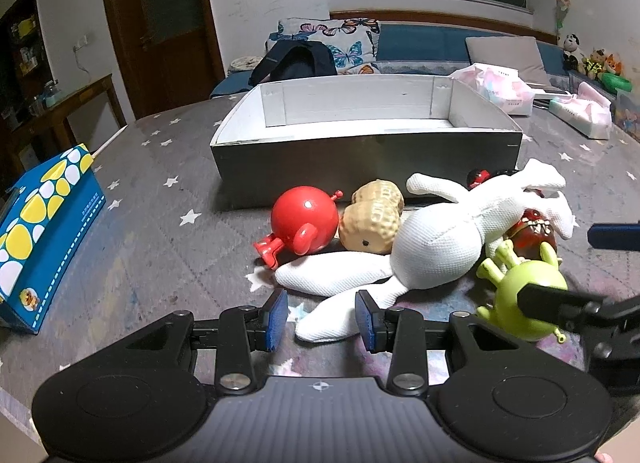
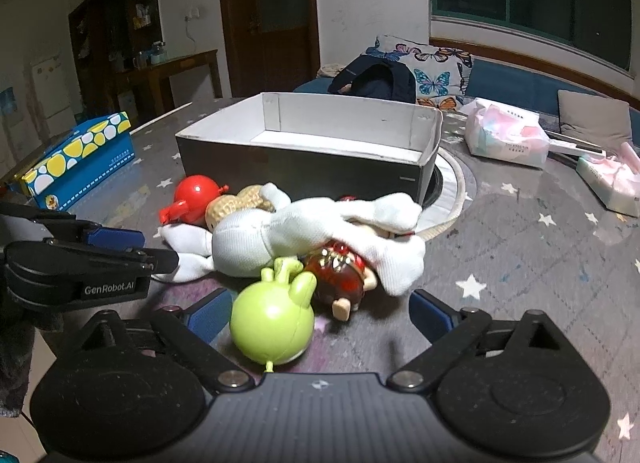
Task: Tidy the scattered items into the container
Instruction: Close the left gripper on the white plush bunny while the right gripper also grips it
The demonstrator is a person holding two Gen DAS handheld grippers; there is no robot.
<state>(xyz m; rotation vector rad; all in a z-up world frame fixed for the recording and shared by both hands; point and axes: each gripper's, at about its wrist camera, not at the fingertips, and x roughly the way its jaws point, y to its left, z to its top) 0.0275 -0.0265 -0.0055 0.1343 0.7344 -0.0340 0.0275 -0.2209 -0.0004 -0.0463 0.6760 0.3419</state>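
Right wrist view has the green round toy [image 2: 274,325] sitting between the wide-open fingers of the right gripper [image 2: 320,313], pads not touching it, nothing gripped. It lies on the star-print tablecloth [image 2: 520,263] at the near end of a toy pile: a dark red figure [image 2: 344,277] just behind it, a white plush rabbit [image 2: 280,239] draped over that, then a peanut toy [image 2: 240,203] and a red round toy [image 2: 192,195] off to the left. All of it is just in front of the open box [image 2: 304,167], dark outside and white inside, with no toys showing in it from here.

Left wrist view: the left gripper [image 1: 322,317] is partly open with one of the rabbit's long white ends [image 1: 332,323] lying between the blue pads [image 1: 276,315], not pinched as far as I can see. Blue spotted tissue box [image 1: 44,231] sits well off to the left, and pink-and-white tissue packs [image 2: 508,139] are on the right side of the table.
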